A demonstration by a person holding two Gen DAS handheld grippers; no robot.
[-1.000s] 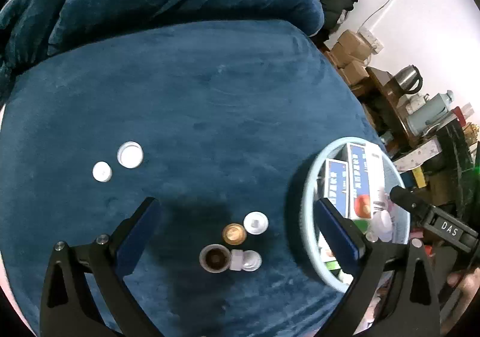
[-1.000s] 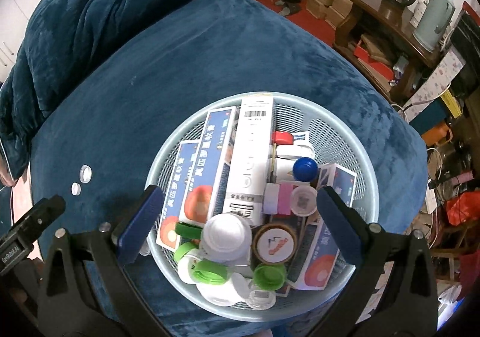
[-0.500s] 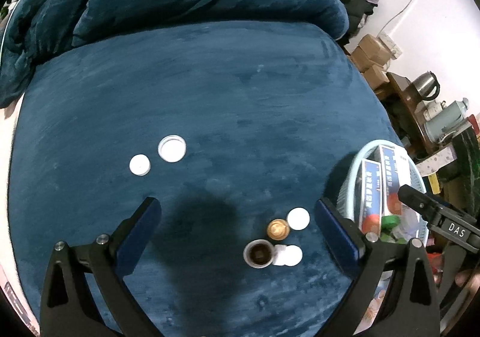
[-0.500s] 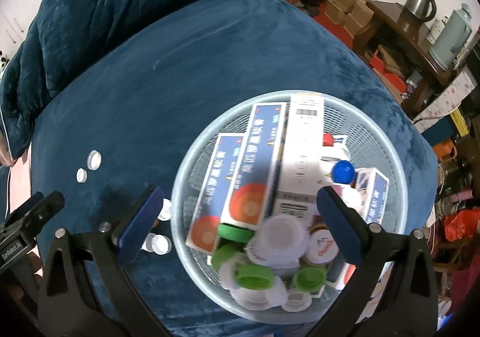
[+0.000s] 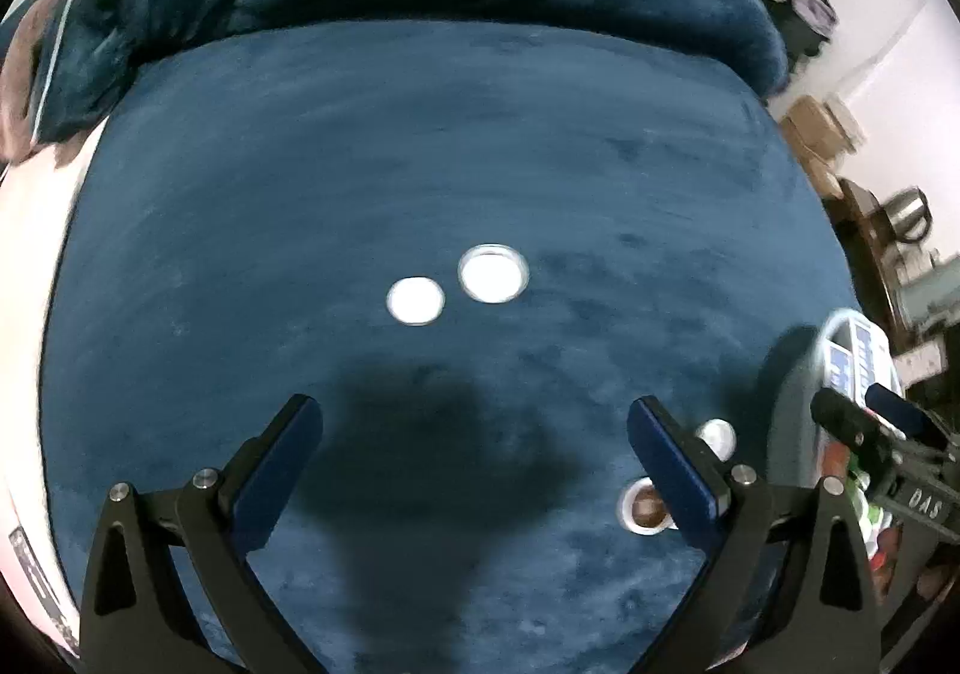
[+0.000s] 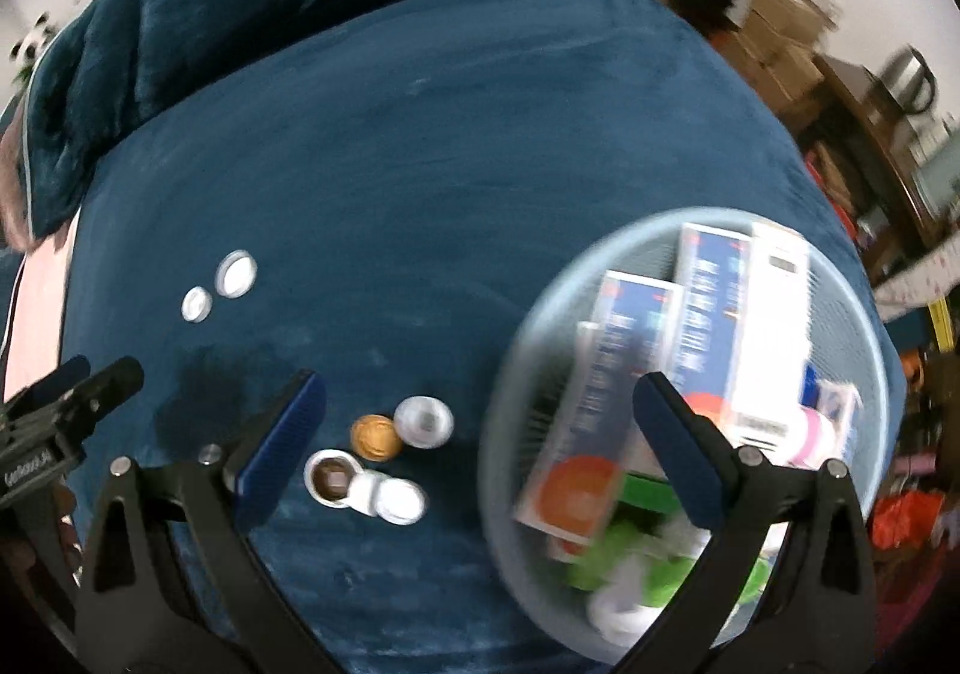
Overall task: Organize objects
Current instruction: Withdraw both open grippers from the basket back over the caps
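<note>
Both claws are spread wide and carry nothing. The left claw hangs over the blue plush bed cover, facing two white lids that lie side by side, well apart from everything else. The right claw sits above the gap between a cluster of small things and the pale blue mesh basket on the right.

That basket is already crowded with medicine boxes, green-capped bottles and white ones, so the job looks well along; what is left on the cover is the pair of lids and the cluster: a gold cap, a silver-grey cap, an open brown-bottomed jar and a white lid just beside it.

The step in hand seems to be reaching for a leftover. A likely next move is the left claw dropping onto one lid and pinching it by its rim. The lids are flat and low in soft pile, so the grip may slip. The clustered pieces touch one another, and taking one could nudge the rest. Both views are blurred.
</note>
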